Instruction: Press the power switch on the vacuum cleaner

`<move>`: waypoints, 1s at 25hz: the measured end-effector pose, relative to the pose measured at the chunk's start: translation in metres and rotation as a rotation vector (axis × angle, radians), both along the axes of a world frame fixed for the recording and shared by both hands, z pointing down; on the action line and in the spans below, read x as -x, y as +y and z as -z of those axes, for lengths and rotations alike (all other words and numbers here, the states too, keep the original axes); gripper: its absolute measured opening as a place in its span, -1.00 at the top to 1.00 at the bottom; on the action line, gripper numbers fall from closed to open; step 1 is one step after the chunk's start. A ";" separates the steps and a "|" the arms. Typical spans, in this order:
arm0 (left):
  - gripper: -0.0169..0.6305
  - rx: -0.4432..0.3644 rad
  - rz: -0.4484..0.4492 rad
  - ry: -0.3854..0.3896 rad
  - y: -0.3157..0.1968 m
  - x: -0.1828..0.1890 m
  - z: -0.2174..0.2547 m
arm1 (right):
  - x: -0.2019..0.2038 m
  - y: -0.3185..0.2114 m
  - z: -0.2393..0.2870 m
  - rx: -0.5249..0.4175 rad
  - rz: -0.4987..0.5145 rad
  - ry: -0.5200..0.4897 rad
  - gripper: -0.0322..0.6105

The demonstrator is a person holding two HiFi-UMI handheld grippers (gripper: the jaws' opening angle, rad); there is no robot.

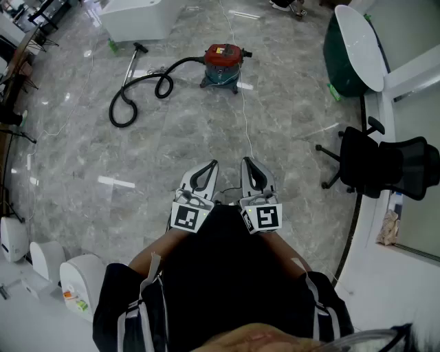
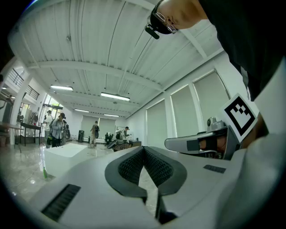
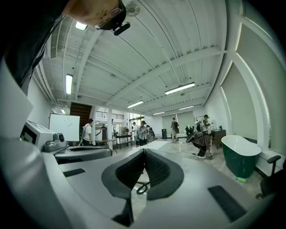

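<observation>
Both your left gripper (image 1: pixel 213 165) and right gripper (image 1: pixel 245 161), jaws pressed together and empty, hang well short of the vacuum cleaner (image 1: pixel 222 64), so walk up, find its switch and push with one closed tip.

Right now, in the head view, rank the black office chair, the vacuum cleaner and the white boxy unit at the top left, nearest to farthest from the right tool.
1. The black office chair, on the floor off to the right of the right tool.
2. The vacuum cleaner, ahead across the floor.
3. The white boxy unit, beyond the vacuum, far left.
</observation>
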State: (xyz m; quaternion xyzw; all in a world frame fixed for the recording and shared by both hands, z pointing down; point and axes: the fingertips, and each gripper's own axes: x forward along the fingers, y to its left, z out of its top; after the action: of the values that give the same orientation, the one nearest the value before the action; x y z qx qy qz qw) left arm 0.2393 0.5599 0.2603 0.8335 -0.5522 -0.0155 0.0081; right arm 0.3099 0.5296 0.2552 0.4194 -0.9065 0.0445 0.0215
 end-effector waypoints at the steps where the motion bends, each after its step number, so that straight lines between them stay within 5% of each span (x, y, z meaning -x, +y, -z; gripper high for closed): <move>1: 0.89 0.001 0.002 0.003 -0.001 0.001 0.000 | 0.000 -0.001 0.000 -0.002 0.001 0.000 0.84; 17: 0.89 0.075 0.064 0.036 0.003 0.016 -0.007 | -0.010 0.006 -0.007 0.051 0.003 -0.115 0.84; 25: 0.89 0.098 0.076 0.046 -0.014 0.024 -0.008 | -0.029 -0.017 -0.019 0.080 -0.086 -0.128 0.84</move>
State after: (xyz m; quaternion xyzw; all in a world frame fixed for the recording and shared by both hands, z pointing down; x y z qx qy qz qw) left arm 0.2158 0.5461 0.2678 0.8100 -0.5831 -0.0077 0.0611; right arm 0.3391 0.5129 0.2740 0.4528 -0.8847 0.1084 -0.0219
